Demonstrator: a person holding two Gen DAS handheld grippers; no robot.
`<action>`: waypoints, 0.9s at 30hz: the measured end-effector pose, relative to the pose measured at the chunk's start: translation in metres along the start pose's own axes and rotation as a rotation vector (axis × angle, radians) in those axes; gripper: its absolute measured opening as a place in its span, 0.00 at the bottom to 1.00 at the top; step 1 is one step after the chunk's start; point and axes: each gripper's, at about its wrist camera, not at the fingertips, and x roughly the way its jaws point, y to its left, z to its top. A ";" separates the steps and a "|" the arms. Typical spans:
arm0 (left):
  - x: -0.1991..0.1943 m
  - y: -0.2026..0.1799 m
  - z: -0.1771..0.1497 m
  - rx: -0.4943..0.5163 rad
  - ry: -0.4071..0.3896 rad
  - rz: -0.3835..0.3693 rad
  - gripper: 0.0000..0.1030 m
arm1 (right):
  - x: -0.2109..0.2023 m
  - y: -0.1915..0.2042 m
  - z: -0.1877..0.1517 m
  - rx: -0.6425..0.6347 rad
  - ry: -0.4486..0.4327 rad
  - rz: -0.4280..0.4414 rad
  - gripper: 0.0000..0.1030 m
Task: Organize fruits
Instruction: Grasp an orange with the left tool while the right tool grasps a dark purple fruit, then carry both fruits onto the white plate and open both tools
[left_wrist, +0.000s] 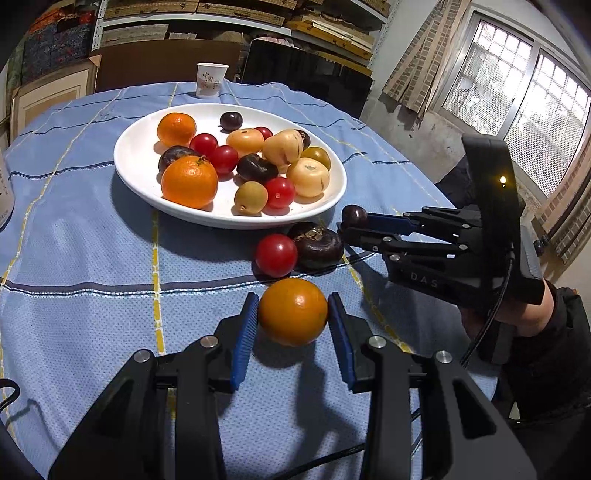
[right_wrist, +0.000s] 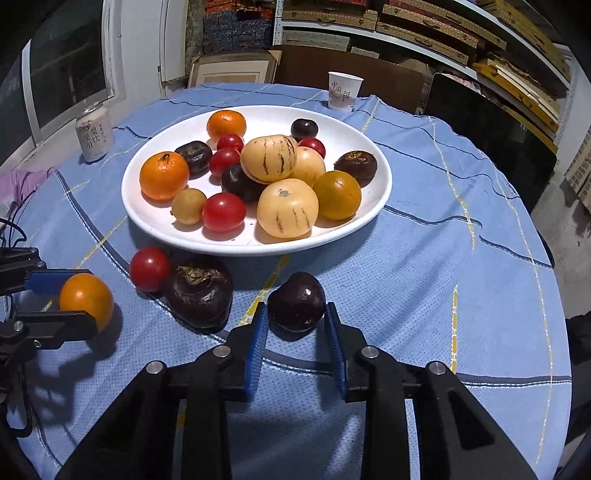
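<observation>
Showing drink can (right_wrist: 94, 133) only rightward, cup (left_wrist: 210, 80)

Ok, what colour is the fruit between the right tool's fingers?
Dark purple, almost black, and glossy: the small round fruit in the right tool, seen best in the right wrist view.

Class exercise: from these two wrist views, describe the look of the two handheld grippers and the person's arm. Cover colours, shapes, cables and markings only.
Both the left gripper and right gripper are black linkage frames with silver rivets and ribbed blue finger pads. The right one's body bears "DAS" lettering, a small lit amber light and a black cable. The person's sleeve is black.
</observation>
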 end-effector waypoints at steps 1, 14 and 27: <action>0.000 0.000 0.000 0.000 -0.001 0.001 0.36 | -0.002 -0.001 0.000 0.012 -0.008 0.002 0.30; -0.002 -0.001 0.000 0.002 -0.005 0.018 0.36 | -0.026 0.000 -0.018 0.081 -0.036 0.099 0.30; -0.032 -0.016 0.022 0.072 -0.093 0.122 0.36 | -0.063 -0.001 -0.002 0.099 -0.145 0.159 0.30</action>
